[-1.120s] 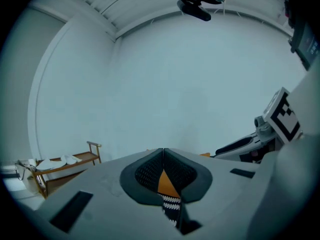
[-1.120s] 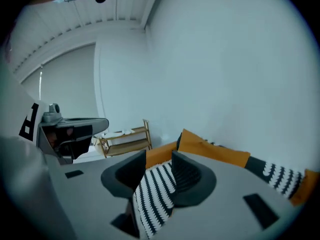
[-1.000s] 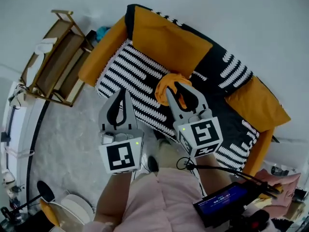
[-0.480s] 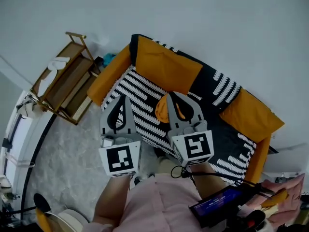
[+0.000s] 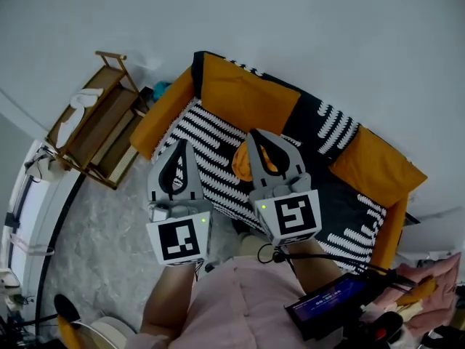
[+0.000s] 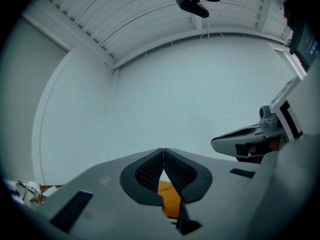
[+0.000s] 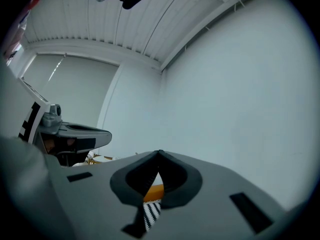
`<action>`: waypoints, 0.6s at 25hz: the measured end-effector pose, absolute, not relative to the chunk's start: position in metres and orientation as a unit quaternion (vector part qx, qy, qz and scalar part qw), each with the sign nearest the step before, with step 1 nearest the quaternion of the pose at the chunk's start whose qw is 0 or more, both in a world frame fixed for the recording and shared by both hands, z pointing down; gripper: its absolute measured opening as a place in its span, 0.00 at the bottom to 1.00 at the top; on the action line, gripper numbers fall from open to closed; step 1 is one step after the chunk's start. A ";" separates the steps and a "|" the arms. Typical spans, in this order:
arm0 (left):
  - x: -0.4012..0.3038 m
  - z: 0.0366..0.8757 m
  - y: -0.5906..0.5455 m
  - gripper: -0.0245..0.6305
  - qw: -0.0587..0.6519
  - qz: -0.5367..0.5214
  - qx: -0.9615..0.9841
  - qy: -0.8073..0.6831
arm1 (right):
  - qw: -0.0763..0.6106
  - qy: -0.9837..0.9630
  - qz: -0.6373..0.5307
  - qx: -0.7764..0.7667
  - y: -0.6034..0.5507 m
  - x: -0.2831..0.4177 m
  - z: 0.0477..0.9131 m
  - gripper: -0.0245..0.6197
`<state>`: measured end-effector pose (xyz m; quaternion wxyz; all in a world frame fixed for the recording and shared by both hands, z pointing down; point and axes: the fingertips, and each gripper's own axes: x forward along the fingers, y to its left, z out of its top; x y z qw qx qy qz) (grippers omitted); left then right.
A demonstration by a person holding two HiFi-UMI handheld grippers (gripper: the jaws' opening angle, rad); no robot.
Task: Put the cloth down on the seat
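Since a second ago the cloth point(image 5: 241, 164) has left the tips of my right gripper point(image 5: 254, 134). It was bunched around them then. Now it lies as an orange heap on the seat point(image 5: 207, 133), showing just left of that gripper and through the loop of its bowed fingers. The right jaws are closed tip to tip with nothing between them. My left gripper point(image 5: 182, 144) hangs to the left of the right one, its jaws also pressed together and empty, much as before. Both grippers point up at the pale wall point(image 5: 327, 35).

The seat is black with white stripes, set against an orange back cushion point(image 5: 247, 97), with an orange armrest point(image 5: 163, 111) at its left end. A wooden rack point(image 5: 94, 133) stands on the pale mottled floor point(image 5: 94, 224), left of the sofa. A slatted white ceiling point(image 7: 100, 24) runs overhead.
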<state>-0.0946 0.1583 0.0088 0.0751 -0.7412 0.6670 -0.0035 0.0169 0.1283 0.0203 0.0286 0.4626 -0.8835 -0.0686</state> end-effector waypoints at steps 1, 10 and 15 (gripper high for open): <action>-0.095 0.008 0.160 0.05 0.075 -0.003 -0.742 0.666 | 0.029 -0.883 -0.067 0.463 0.130 0.016 0.020 0.04; -0.093 0.012 0.156 0.05 0.072 0.000 -0.745 0.664 | 0.025 -0.882 -0.065 0.466 0.129 0.017 0.021 0.04; -0.090 0.013 0.152 0.05 0.074 0.000 -0.744 0.664 | 0.023 -0.882 -0.068 0.466 0.124 0.019 0.022 0.04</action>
